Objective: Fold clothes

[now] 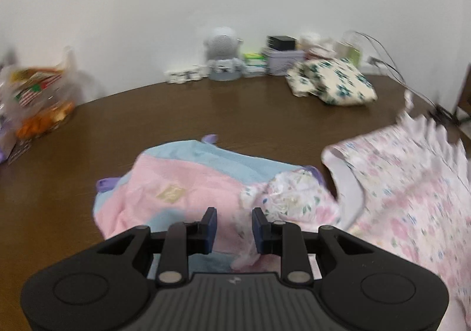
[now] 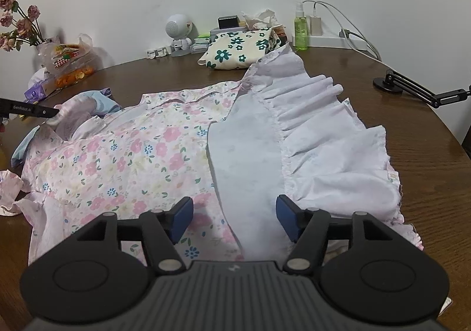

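A pink floral dress (image 2: 132,160) with a white ruffled hem (image 2: 323,136) lies spread on the round brown table (image 2: 426,154). My right gripper (image 2: 234,220) hovers open over its near edge, the pale lining passing below the gap between its pads. In the left wrist view the dress (image 1: 397,198) fills the right side, beside a pink-and-blue garment (image 1: 182,175). My left gripper (image 1: 234,226) stands narrowly closed with a bunched floral sleeve (image 1: 282,195) between its pads. The right wrist view shows that gripper (image 2: 53,113) at the far left, with blurred cloth raised at its tip.
A folded cream cloth with green flowers (image 2: 238,48) sits at the back, near a small white speaker (image 2: 179,30), boxes, a green spray bottle (image 2: 300,27) and cables. A black stand arm (image 2: 412,89) lies at the right. A snack bag (image 2: 67,63) and dried flowers (image 2: 17,18) stand at the left.
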